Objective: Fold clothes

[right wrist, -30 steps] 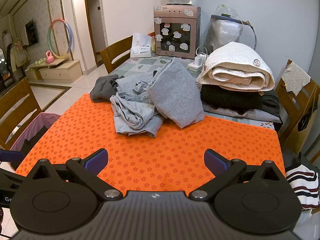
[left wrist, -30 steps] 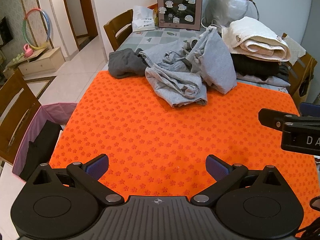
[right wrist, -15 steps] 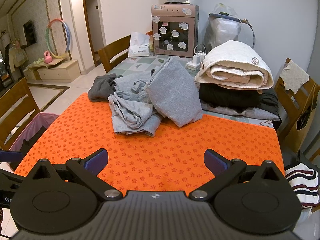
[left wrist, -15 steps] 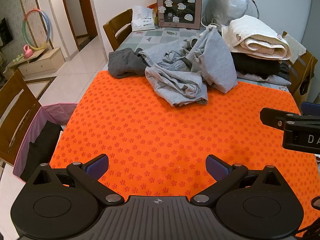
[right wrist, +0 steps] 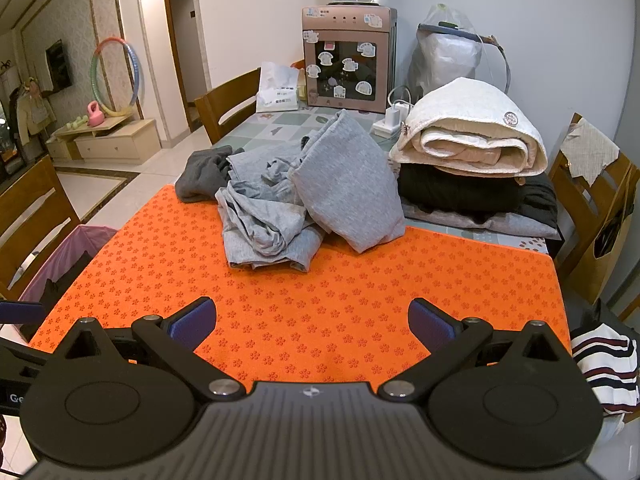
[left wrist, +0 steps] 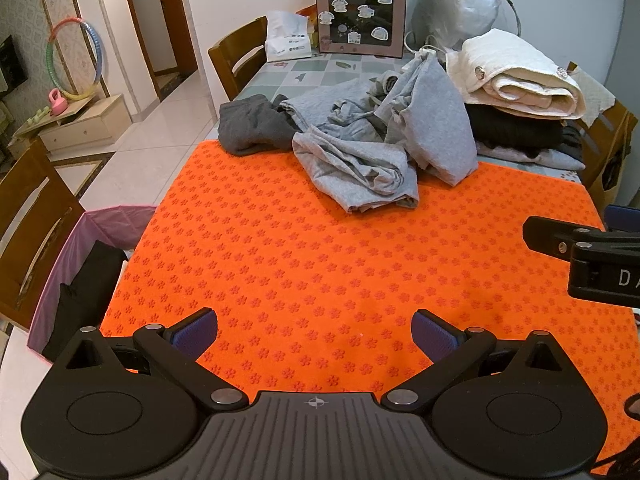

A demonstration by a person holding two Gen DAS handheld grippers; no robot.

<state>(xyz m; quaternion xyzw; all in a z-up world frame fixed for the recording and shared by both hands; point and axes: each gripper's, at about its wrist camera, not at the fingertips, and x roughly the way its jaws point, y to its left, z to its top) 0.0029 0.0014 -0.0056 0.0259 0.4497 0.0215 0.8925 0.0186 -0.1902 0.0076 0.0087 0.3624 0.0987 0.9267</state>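
Hidden: the right gripper's (left wrist: 580,248) fingertips are cut off at 3 o'clock in the left view; the bin's (left wrist: 100,224) contents are dark and hard to make out; the striped cloth (right wrist: 604,368) is cut by the frame edge at 4 o'clock.
Left gripper (left wrist: 314,332): jaws spread wide, nothing between them, hovering over the near edge of the orange mat (left wrist: 320,264).
Right gripper (right wrist: 312,322): jaws spread wide and empty, over the mat's near edge.
Grey clothes (right wrist: 288,200): crumpled heap at 12 o'clock, on the mat's far edge and spilling onto the table (right wrist: 280,120) behind; apart from both grippers.
Heap axis: no clear one; one fold (right wrist: 348,184) stands up and leans to 11 o'clock.
Dark garment (right wrist: 200,176): bunched at 10 o'clock, touching the heap.
Stack (right wrist: 468,140): white roll on black folded cloth, at 1 o'clock.
Dispenser (right wrist: 348,60): far end, 12 o'clock.
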